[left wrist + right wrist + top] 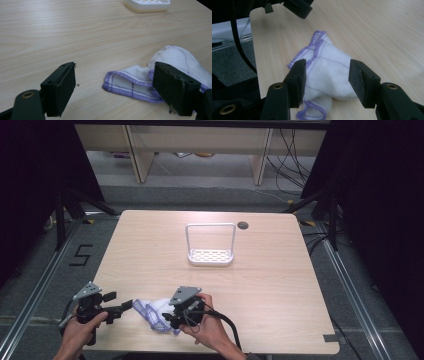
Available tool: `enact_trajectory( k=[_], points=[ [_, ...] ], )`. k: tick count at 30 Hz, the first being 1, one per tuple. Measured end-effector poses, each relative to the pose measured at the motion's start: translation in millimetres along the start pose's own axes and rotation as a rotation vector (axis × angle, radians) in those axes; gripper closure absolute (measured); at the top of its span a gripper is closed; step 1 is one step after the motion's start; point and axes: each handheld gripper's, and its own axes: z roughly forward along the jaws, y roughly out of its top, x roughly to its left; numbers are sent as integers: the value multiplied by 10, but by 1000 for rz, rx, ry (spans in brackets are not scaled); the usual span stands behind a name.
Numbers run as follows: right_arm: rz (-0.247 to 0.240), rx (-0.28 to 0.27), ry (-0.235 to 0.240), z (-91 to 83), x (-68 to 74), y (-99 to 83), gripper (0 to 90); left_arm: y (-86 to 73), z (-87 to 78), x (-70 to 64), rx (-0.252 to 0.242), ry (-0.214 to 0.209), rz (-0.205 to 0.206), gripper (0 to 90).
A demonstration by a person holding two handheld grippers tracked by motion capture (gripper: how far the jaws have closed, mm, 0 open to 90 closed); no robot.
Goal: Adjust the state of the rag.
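Observation:
A crumpled white cloth (156, 311) with purple edging lies near the table's front edge, between both grippers. My left gripper (128, 305) stands open just left of it. In the left gripper view the cloth's purple hem (130, 83) lies between the jaws, nearer the right-hand one, and the cloth's raised bulk sits behind that jaw. My right gripper (168, 320) is open at the cloth's right side. In the right gripper view its jaws straddle the white mound (327, 72) without pressing it. The left gripper (298, 7) also shows beyond the cloth in that view.
A white slotted tray with a tall wire handle (210, 256) stands at the table's middle, well beyond the cloth. A dark round grommet (243, 225) sits at the back. The table's front edge (280, 351) runs close beneath the hands.

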Motion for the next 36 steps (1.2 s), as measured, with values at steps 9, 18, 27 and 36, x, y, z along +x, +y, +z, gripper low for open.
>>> enact_trajectory(
  k=[9,18,27,36],
  points=[
    [0,51,15,283,107,63,511,-15,4,55,2,22,-21,184],
    [-17,92,-24,482,133,93,620,-21,17,44,-5,16,-22,184],
    [-26,-15,-26,124,-50,75,871,-21,15,31,7,3,-14,185],
    [121,-109,-81,-347,-401,-255,870,-29,54,-48,18,-8,25,185]
  ],
)
